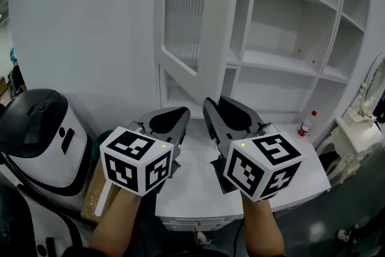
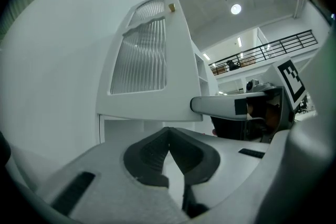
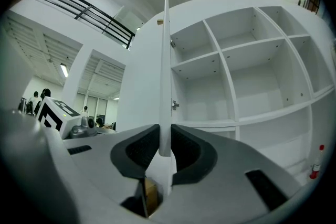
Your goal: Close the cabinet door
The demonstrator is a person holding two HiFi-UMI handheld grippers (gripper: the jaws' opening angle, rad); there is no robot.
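The closing step is just getting under way. The cabinet door (image 3: pixel 166 60) is standing wide open, swung out from the left side of the shelves (image 3: pixel 247 76) and showing edge-on in the right gripper view, its ribbed glass panel facing left in the head view. The right tool (image 3: pixel 165 136) is gripping the door's lower edge, one pad lying against each face. The left tool (image 2: pixel 168 131) is sitting closed and empty just beside it, over the white worktop (image 1: pixel 198 189), and seems to be taking no part.

Judging from this, the next move is calling for the right hand to swing the door round on its hinges toward the shelves. It needs to follow the door's arc rather than push straight, so the edge is not slipping out of the pads. The tool should be letting go before the door meets the frame, finishing with a push on the outer face.
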